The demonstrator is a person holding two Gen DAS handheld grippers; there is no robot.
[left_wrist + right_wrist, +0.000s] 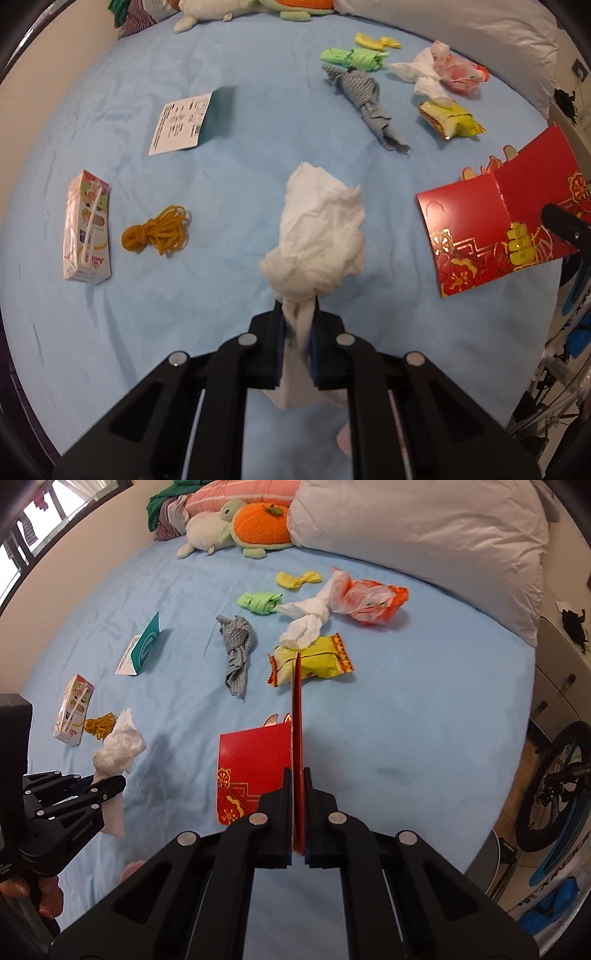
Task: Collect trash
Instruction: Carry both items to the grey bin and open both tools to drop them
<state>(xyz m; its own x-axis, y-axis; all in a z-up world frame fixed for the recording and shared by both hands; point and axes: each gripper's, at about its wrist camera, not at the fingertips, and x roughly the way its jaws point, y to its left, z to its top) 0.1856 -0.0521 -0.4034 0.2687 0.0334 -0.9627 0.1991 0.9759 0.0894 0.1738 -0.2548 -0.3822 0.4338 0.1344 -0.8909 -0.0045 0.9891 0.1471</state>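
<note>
Pinching a crumpled white tissue (317, 236) is the left hand-held gripper (298, 314); the right hand-held gripper (297, 775) is clamping a red envelope (255, 760) above the blue bed (406, 720).

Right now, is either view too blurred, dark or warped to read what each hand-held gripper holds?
No. Left wrist view: even, soft light, sharp centre, the left hand-held gripper plainly shut on the tissue; fisheye bends the bed edges. Right wrist view: equally clear, the right hand-held gripper shut on the red card, seen edge-on; faint shadows on the sheet, bright window at the upper left.
</note>
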